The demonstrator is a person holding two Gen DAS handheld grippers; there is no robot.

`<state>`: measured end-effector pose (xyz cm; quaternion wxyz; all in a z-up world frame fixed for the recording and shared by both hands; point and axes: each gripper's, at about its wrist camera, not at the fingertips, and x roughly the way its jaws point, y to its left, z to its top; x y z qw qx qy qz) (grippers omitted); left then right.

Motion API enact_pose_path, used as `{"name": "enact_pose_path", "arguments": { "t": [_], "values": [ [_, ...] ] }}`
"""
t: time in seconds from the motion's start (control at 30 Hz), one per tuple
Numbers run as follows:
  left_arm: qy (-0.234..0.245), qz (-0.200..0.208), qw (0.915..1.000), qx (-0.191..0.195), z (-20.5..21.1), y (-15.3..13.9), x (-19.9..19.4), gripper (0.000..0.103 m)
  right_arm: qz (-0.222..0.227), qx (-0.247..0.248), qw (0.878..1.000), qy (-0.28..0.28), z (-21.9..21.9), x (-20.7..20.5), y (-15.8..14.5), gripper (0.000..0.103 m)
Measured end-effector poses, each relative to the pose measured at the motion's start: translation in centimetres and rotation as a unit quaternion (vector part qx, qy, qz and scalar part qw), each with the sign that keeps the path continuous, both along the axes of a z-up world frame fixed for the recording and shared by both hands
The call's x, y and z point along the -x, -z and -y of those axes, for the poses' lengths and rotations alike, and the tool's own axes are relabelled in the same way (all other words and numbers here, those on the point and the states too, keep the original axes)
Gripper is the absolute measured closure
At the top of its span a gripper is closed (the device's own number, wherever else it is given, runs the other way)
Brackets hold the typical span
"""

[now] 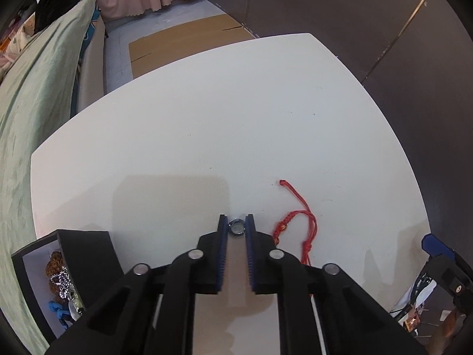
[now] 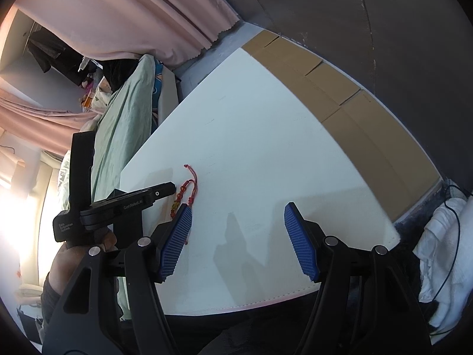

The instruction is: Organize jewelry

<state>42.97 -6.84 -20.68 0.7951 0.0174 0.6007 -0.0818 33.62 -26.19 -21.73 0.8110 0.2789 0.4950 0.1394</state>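
A small metal ring (image 1: 236, 227) is pinched between the nearly closed left tool (image 1: 236, 225) on the white bench (image 1: 236, 118). The right tool (image 2: 238, 211) is held wide, empty. "GenRobot.AI" is printed on the left tool.

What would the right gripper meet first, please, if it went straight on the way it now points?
Probably only the bare white table top: the open right gripper holds nothing, and the red braided cord bracelet lies off to its left.

A wide white tabletop (image 1: 207, 118) fills the middle; flattened brown cardboard sheets (image 2: 348, 109) lie on the floor past its far edge, a pale green crumpled bedsheet (image 1: 32, 100) drapes beside it, and pink scalloped-hem curtains (image 2: 165, 14) hang behind
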Motion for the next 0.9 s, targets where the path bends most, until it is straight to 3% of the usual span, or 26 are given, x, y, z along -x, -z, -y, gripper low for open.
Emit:
{"name": "enact_pose_path", "arguments": {
  "t": [0.13,0.2,0.33,0.47,0.63,0.73,0.77,0.83,0.87,0.9],
  "values": [
    [-0.001,0.002,1.0,0.002,-0.1,-0.1,0.0,0.095,0.0,0.007,1.0,-0.009,-0.8,-0.2,-0.2,0.037],
    [-0.003,0.001,1.0,0.009,-0.5,-0.3,0.1,0.103,0.001,0.01,1.0,-0.016,-1.3,-0.5,-0.5,0.037],
    [-0.01,0.007,0.9995,0.029,-1.3,-1.4,0.7,0.103,0.003,0.02,0.999,-0.036,-2.7,-1.4,-1.0,0.038],
    [-0.02,0.013,0.9987,0.044,-2.2,-2.1,1.1,0.103,-0.003,0.031,0.997,-0.063,-5.0,-2.4,-0.9,0.047],
    [-0.022,0.016,0.9975,0.065,-2.5,-2.3,1.0,0.103,-0.006,0.041,0.996,-0.073,-6.4,-3.1,-0.9,0.047],
    [-0.009,0.011,0.9988,0.047,-1.8,-2.0,1.0,0.102,-0.006,0.043,0.997,-0.068,-6.0,-2.8,-0.9,0.047],
    [-0.005,0.01,0.9989,0.045,-1.6,-1.9,1.0,0.099,-0.006,0.044,0.997,-0.067,-5.9,-2.7,-0.8,0.047],
    [-0.001,0.014,0.9992,0.037,-1.3,-1.9,1.0,0.073,-0.007,0.045,0.997,-0.062,-5.5,-2.6,-0.7,0.047],
    [-0.001,0.02,0.9993,0.033,-1.2,-2.0,1.0,0.05,-0.008,0.045,0.997,-0.059,-5.4,-2.6,-0.8,0.047],
    [0.0,0.031,0.9992,0.027,-1.1,-2.2,1.0,0.046,-0.009,0.045,0.997,-0.056,-5.3,-2.6,-0.7,0.047]
  ]
}}
